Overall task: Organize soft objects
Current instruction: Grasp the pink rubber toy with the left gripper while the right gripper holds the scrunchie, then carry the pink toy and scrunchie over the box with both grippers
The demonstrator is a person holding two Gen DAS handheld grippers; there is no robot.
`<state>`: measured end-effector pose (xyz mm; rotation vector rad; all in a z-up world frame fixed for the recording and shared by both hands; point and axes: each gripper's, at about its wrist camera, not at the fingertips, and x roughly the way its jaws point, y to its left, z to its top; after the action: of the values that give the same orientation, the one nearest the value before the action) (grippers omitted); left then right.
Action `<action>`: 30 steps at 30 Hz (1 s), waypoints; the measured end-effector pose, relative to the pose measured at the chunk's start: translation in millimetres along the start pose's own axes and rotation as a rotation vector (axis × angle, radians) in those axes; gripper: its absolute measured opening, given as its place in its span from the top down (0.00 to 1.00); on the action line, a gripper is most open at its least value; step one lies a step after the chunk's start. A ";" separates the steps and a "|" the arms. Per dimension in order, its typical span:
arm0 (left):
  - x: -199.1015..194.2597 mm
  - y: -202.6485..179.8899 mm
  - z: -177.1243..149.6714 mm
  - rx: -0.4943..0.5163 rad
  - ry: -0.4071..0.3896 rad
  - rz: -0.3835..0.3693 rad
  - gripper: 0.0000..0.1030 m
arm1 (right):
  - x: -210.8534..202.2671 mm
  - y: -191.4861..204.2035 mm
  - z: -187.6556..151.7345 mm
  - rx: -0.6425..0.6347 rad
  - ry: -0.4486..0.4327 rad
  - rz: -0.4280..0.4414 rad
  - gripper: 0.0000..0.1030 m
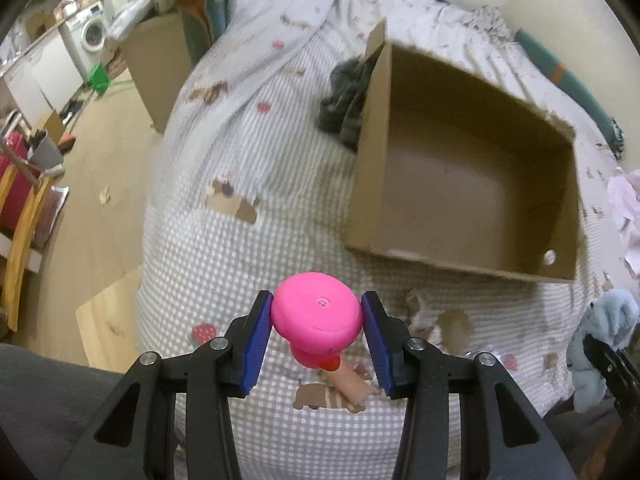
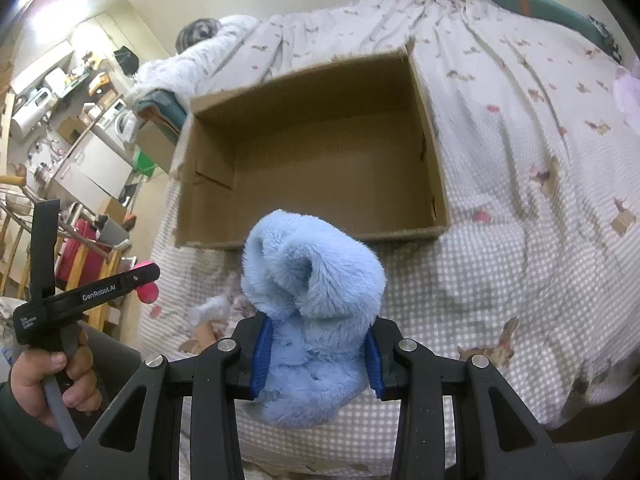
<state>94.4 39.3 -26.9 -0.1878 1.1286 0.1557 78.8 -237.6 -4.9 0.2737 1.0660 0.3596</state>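
Note:
My left gripper [image 1: 317, 322] is shut on a pink soft toy [image 1: 317, 314], held above the checked bedspread [image 1: 240, 240] in front of an open, empty cardboard box [image 1: 460, 184]. My right gripper [image 2: 318, 344] is shut on a fluffy light-blue plush [image 2: 312, 296], held just in front of the same box [image 2: 312, 152]. The left gripper [image 2: 146, 280] with the pink toy [image 2: 149, 294] shows at the left of the right wrist view. The blue plush [image 1: 604, 336] shows at the right edge of the left wrist view.
A dark grey cloth [image 1: 346, 100] lies behind the box's left wall. A pale pink cloth [image 1: 626, 208] lies on the bed at right. A small white scrap [image 2: 210, 306] lies on the bedspread. A second cardboard box [image 1: 160, 60] stands beside the bed, over wooden floor [image 1: 100, 160].

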 end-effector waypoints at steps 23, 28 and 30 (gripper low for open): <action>-36.5 -76.4 83.2 0.194 -0.188 -0.074 0.60 | -10.5 8.5 86.1 -0.013 -0.121 0.030 0.59; -17.7 -90.0 86.9 0.227 -0.187 -0.097 0.60 | 7.7 3.6 99.3 -0.002 -0.125 0.018 0.59; -9.9 -94.8 86.1 0.246 -0.198 -0.099 0.60 | 18.1 0.8 98.5 0.005 -0.122 0.010 0.59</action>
<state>186.7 -33.7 24.4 -0.0080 0.9301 -0.0528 174.0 -233.9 26.1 0.3023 0.9460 0.3451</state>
